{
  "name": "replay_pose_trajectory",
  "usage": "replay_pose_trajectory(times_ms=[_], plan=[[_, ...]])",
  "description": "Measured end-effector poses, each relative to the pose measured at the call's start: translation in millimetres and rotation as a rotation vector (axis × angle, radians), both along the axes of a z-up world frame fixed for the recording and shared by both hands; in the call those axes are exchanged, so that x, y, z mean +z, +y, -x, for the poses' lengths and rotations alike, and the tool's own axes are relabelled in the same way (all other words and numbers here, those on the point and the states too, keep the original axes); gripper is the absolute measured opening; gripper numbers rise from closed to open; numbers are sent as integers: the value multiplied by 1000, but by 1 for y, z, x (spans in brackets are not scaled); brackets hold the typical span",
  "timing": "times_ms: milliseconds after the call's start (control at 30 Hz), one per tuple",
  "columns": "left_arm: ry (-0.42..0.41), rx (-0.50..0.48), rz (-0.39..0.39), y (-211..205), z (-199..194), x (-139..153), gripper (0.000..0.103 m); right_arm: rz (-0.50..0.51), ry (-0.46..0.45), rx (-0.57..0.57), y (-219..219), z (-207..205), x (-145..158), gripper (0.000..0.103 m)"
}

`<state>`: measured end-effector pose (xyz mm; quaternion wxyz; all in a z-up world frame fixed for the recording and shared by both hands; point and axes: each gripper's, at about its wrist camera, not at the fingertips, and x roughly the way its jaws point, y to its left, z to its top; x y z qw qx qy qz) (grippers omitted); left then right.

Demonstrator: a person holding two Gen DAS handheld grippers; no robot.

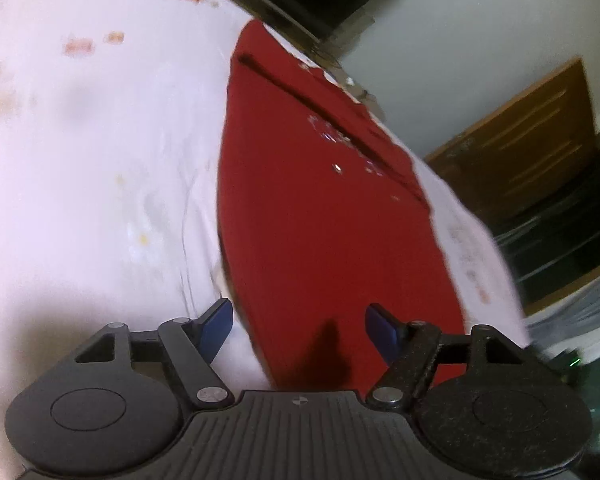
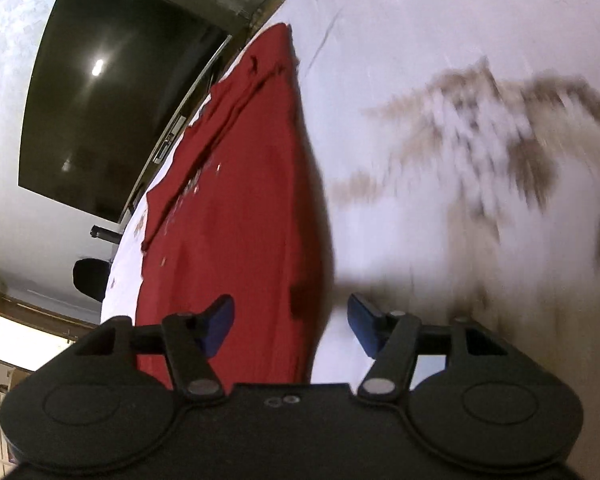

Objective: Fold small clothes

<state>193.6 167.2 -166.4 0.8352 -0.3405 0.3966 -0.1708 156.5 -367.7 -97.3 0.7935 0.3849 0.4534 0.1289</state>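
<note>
From my end the red garment [image 1: 320,216] lies flat on the white printed sheet [image 1: 100,160], a long smooth strip. My left gripper [image 1: 300,330] and right gripper [image 2: 290,322] hover over it, blue pads spread, pinching nothing.

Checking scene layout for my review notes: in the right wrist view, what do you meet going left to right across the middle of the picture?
Dark flat wall-mounted screen → red cloth garment lying flat → white bed sheet → blurred brown printed pattern on the sheet.
</note>
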Motion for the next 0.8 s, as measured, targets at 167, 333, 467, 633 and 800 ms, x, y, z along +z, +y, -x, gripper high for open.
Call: replay_pose_trajectory(times_ms=[167,333,467,633,800], plan=[[6,2,128,7,9,-19,69,-79,20,-25,11,40,-10,51],[5,-28,136,4,0,-22,69,-123,19,-46,20,36,-16,50],[13,-23,121,-1,-6,-20,59,-134,19,-15,33,22,-22,42],[29,5,144,8,-4,-25,43,-147,27,12,44,12,-29,30],[4,-10,136,2,-6,-25,43,-142,29,39,45,9,-31,22]])
